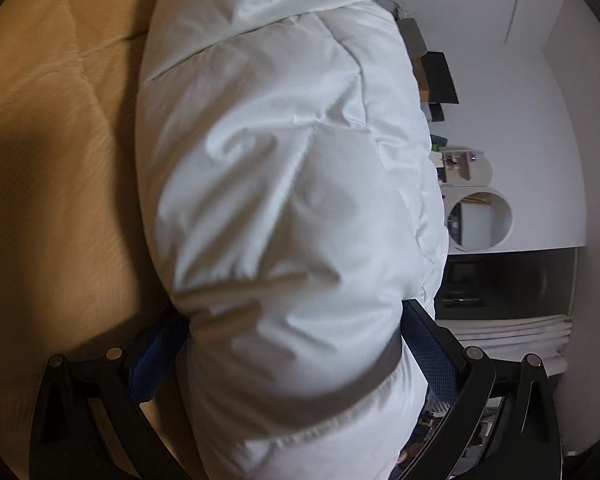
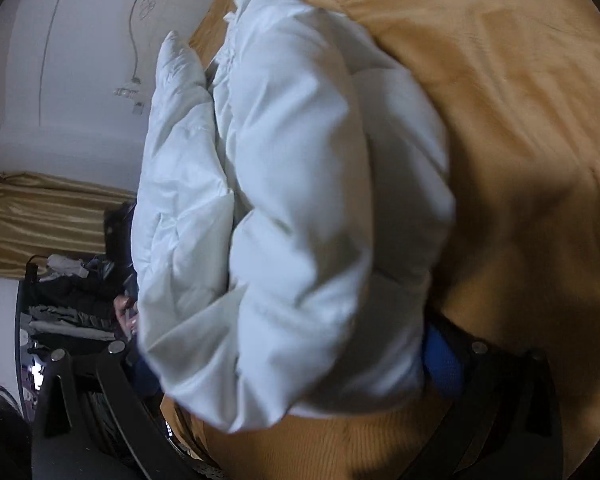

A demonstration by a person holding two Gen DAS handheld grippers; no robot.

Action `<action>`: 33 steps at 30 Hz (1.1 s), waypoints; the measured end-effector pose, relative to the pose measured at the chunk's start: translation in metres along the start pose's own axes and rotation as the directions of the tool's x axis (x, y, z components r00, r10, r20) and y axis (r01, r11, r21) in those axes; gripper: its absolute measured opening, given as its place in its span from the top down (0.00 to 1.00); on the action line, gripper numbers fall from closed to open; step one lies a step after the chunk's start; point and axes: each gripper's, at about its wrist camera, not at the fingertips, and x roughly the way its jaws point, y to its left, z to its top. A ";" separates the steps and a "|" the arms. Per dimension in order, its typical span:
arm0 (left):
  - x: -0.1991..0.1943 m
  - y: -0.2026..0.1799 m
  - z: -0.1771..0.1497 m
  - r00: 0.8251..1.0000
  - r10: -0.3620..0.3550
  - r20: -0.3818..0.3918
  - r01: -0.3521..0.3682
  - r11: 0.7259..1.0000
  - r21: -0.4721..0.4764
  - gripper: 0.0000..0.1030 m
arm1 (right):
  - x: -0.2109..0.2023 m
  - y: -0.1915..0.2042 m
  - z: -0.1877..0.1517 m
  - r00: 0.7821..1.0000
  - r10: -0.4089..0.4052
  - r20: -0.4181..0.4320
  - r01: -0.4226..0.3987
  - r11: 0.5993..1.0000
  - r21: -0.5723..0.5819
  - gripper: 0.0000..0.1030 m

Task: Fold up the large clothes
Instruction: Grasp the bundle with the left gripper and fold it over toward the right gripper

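Large white puffy quilted jacket (image 1: 284, 184) lying in a thick folded bundle on the mustard-yellow ribbed bed cover (image 1: 60, 184), filling the middle of both wrist views.

Left gripper (image 1: 296, 344), black with blue textured pads (image 1: 432, 352), pinching the near end of the jacket: the padding squeezed narrow between the two pads, one blue pad on each side of the bundle, a grey band of the jacket crossing just below the pinch.

Right gripper (image 2: 292, 364), also black with blue pads (image 2: 444, 364), spread as wide as it goes around the near end of the jacket. Jacket end sitting between the jaws; whether the right-hand blue pad only touches the fabric or presses on it, cannot tell. Left-hand finger mostly hidden behind the fabric.

In the right wrist view, jacket folded in two thick layers, the upper layer rolled over the lower one, the bed cover beyond and below it. Beside the jacket, a gold curtain (image 2: 48, 220) and a rack of dark folded clothes (image 2: 68, 312). In the left wrist view, beyond the jacket, a white shelf with a round opening (image 1: 480, 220) against the white wall (image 1: 500, 40).
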 end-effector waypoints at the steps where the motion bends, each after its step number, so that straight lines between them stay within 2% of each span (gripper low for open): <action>1: 0.000 0.003 0.002 1.000 -0.012 -0.001 0.012 1.000 0.006 0.00 | 0.004 -0.001 0.005 1.000 0.016 0.001 -0.016 1.000 -0.001 0.00; 3: -0.003 0.004 -0.001 0.999 -0.036 0.032 0.035 0.999 0.014 0.00 | 0.008 -0.003 0.011 0.998 0.058 0.017 -0.058 0.998 0.011 0.01; 4: -0.006 0.003 -0.004 0.998 -0.041 0.045 0.040 0.999 0.030 0.00 | 0.008 -0.002 0.013 0.997 0.077 0.017 -0.077 0.997 0.017 0.13; 7: -0.018 -0.007 -0.010 0.991 -0.106 0.082 0.101 0.993 0.061 0.02 | -0.001 0.007 0.012 0.989 0.148 0.022 -0.149 0.988 0.035 0.35; 9: -0.028 -0.012 -0.009 0.985 -0.139 0.099 0.135 0.989 0.054 0.02 | -0.001 0.021 0.014 0.987 0.156 0.022 -0.157 0.987 0.024 0.38; 12: -0.056 -0.029 -0.006 0.985 -0.114 0.127 0.101 0.989 0.104 0.02 | 0.010 0.050 0.018 0.975 0.224 0.004 -0.224 0.975 0.000 0.39; 16: -0.132 -0.044 0.001 0.972 -0.115 0.204 0.088 0.987 0.137 0.02 | 0.040 0.094 0.021 0.947 0.317 -0.042 -0.319 0.947 -0.040 0.40; 18: -0.170 -0.046 -0.002 0.968 -0.086 0.235 0.049 0.986 0.158 0.02 | 0.062 0.107 0.019 0.937 0.339 -0.086 -0.343 0.938 -0.049 0.40; 21: -0.206 -0.032 -0.006 0.963 0.038 0.265 -0.089 0.979 0.183 0.02 | 0.105 0.114 0.015 0.932 0.320 -0.167 -0.333 0.941 -0.056 0.40; 22: -0.208 -0.019 -0.008 0.959 0.090 0.269 -0.137 0.977 0.162 0.02 | 0.120 0.112 0.015 0.938 0.295 -0.184 -0.310 0.949 -0.063 0.40; 24: -0.203 0.027 -0.006 0.948 0.211 0.239 -0.231 0.971 0.059 0.00 | 0.150 0.100 0.011 0.948 0.224 -0.224 -0.241 0.969 -0.047 0.38; 25: -0.199 0.051 -0.008 0.948 0.229 0.219 -0.237 0.971 0.010 0.00 | 0.160 0.091 0.010 0.948 0.217 -0.234 -0.228 0.973 -0.022 0.32; 27: -0.201 0.075 -0.012 0.966 0.136 0.222 -0.132 0.991 -0.034 0.00 | 0.161 0.083 0.010 0.947 0.221 -0.234 -0.231 0.973 -0.017 0.28; 29: -0.207 0.071 -0.013 0.961 0.146 0.236 -0.146 0.989 -0.016 0.00 | 0.158 0.086 0.013 0.952 0.196 -0.236 -0.213 0.976 -0.044 0.28; 33: -0.231 0.062 -0.023 0.953 0.170 0.249 -0.156 0.985 -0.075 0.01 | 0.153 0.092 0.007 0.950 0.199 -0.242 -0.213 0.976 -0.035 0.24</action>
